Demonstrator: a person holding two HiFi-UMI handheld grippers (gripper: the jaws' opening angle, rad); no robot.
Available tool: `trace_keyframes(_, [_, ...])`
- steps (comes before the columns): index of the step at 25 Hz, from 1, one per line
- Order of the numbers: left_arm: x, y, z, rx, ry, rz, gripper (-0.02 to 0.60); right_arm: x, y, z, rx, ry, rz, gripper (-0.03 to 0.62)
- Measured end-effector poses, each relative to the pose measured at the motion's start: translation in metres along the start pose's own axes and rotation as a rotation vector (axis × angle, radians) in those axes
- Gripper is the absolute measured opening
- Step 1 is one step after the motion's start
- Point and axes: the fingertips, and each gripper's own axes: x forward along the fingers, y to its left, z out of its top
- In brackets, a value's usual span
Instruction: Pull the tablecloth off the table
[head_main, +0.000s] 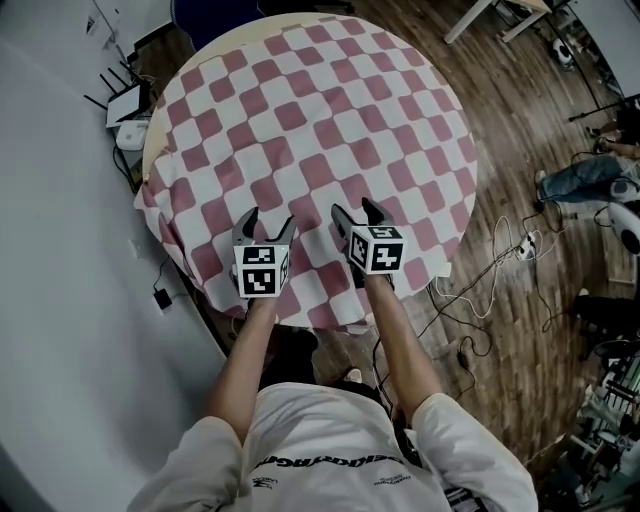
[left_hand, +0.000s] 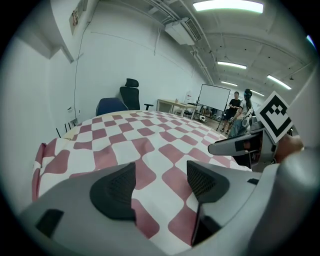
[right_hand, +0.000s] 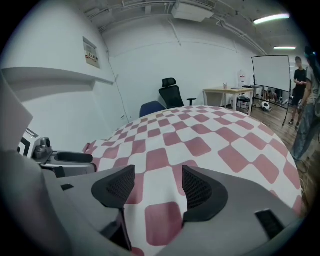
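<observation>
A person holds the left gripper (head_main: 265, 222) and right gripper (head_main: 358, 212) side by side above the near edge of a red-and-white checked tablecloth (head_main: 320, 120), both sets of jaws spread wide and clamping nothing; the cloth lies draped over the round table (head_main: 153, 125).

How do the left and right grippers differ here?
The left gripper has its marker cube square to the head view; the right gripper has its marker cube turned askew. The left gripper sits slightly nearer the person than the right gripper. Both have open jaws over the checked tablecloth, pinching nothing.
</observation>
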Motion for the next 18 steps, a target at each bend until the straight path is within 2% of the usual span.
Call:
trace_keyframes(7, [0.050,0.026,0.002,0.016,0.056,0.005,0.333,0.043,-0.043,0.012,-0.030,0.057,-0.086,0.310])
trace_keyframes(12, [0.086,0.043,-0.001,0.036,0.081,0.020,0.333,0.072,-0.070,0.027,-0.099,0.084,-0.132,0.310])
trace_keyframes(18, [0.115,0.059,-0.004,0.040,0.093,0.031,0.332,0.093,-0.099,0.037,-0.105,0.102,-0.165,0.313])
